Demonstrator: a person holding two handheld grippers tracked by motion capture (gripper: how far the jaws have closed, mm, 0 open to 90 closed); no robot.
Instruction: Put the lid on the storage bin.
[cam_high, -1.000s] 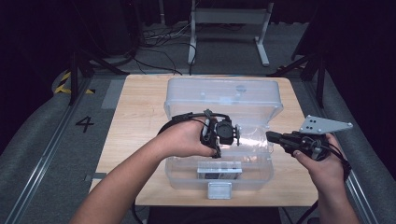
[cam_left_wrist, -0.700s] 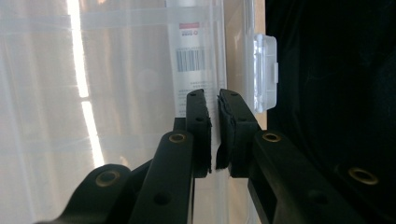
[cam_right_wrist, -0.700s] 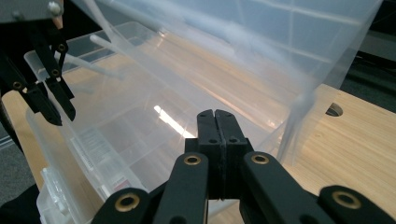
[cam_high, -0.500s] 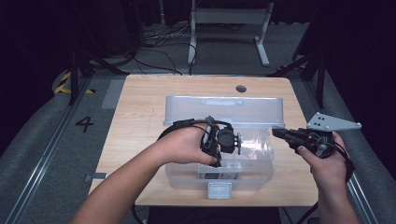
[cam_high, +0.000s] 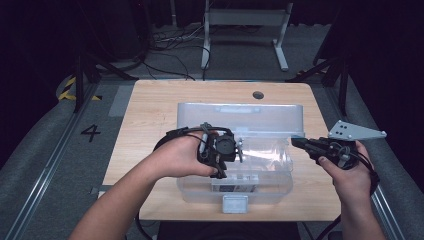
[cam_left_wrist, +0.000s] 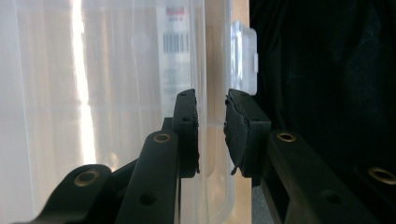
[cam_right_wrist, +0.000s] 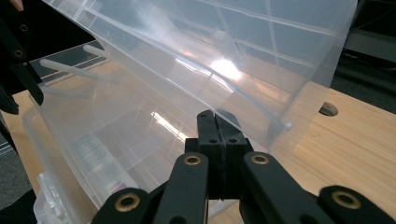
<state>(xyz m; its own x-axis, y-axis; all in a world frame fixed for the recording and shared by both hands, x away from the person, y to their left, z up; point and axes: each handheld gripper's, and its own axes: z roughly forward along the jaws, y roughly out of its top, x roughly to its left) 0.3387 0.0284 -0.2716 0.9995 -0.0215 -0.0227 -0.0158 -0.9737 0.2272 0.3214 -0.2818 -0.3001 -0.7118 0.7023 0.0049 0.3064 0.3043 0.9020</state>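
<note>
Clear plastic bin (cam_high: 235, 187) on table (cam_high: 150, 110), lid (cam_right_wrist: 196, 56) raised. Right gripper (cam_right_wrist: 217, 122) pinched shut on lid edge; left gripper (cam_left_wrist: 211, 133) slightly open astride bin wall. Risk: smooth lid slipping free, dropping shut.

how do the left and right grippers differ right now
The left gripper has its jaws apart, straddling the clear bin's wall; the right gripper has its jaws pressed together on the raised lid's edge. The left sits over the bin, the right at its right side. Both have black jaws.

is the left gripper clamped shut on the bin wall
No, the left gripper is open, its pads either side of the clear bin wall with a gap.
</note>
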